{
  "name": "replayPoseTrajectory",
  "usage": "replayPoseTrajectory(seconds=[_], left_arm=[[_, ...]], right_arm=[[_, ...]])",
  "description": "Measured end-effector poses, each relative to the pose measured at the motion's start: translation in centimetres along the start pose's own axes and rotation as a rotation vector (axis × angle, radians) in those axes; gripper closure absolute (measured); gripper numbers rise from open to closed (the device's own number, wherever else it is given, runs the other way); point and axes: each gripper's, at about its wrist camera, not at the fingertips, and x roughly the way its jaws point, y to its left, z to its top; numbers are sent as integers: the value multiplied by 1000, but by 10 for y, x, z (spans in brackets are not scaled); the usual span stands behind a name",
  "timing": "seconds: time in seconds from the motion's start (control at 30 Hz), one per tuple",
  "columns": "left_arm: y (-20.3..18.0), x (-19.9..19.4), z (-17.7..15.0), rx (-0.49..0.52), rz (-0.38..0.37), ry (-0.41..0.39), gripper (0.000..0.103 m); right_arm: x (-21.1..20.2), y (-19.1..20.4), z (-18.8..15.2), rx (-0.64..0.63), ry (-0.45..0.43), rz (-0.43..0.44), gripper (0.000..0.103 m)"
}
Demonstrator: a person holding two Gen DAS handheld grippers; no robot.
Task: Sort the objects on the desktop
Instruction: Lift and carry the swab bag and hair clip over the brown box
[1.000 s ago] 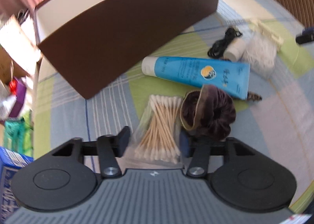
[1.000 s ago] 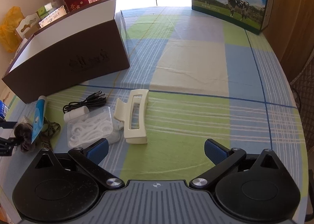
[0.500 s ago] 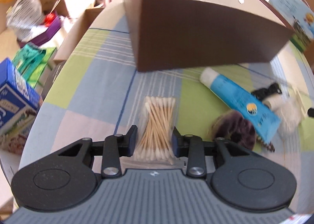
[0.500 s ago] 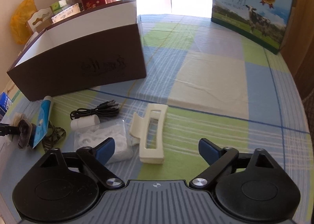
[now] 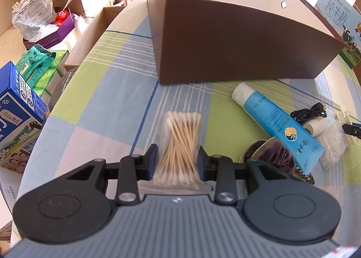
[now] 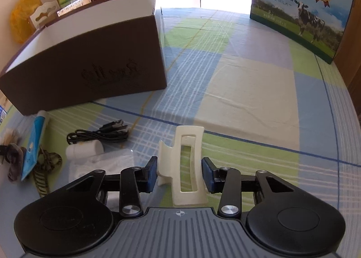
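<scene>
My left gripper (image 5: 178, 163) is shut on a clear bag of cotton swabs (image 5: 180, 136) that lies on the checked tablecloth in front of the open brown box (image 5: 237, 43). In the right wrist view my right gripper (image 6: 179, 173) has its jaws closing on a cream hair claw clip (image 6: 188, 140); the left pad meets the clip's side wing and the right pad meets its right edge. The clip rests flat on the cloth, to the right of the brown box (image 6: 90, 61).
A blue tube (image 5: 270, 118), a dark scrunchie (image 5: 273, 154), a coiled black cable (image 6: 99, 133), a white cylinder (image 6: 84, 150) and a bag of white picks (image 5: 334, 142) lie between the grippers. A milk carton box (image 6: 300, 9) stands at the far right. Boxes and bags crowd the floor left of the table.
My left gripper rolled, swung toward the brown box's corner and shut on the swab bag. My right gripper moved forward over the clip and its jaws came in from wide to the clip's sides.
</scene>
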Motion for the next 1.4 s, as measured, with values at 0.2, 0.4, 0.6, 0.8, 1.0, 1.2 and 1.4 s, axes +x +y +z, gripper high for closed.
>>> replayPoseTrajectory(seconds=[0.2, 0.4, 0.6, 0.8, 1.0, 1.2, 1.4], left_arm=[[-5, 2, 1, 15, 1, 1, 72], [-11, 4, 3, 37, 12, 4, 72], [-15, 2, 1, 45, -8, 5, 73], [-16, -1, -3, 41, -26, 13, 77], [-18, -8, -6, 40, -28, 12, 79], [-23, -21, -5, 47, -34, -16, 79], [-30, -40, -3, 53, -54, -54, 79]], right_arm=[[10, -4, 0, -21, 33, -6, 64], [16, -2, 2, -30, 25, -18, 63], [10, 1, -5, -49, 21, -29, 64], [-4, -5, -16, -14, 16, -29, 64], [-22, -9, -17, 14, -9, -21, 64], [-34, -7, -12, 23, -30, 9, 64], [-40, 11, -6, -5, -43, 69, 64]])
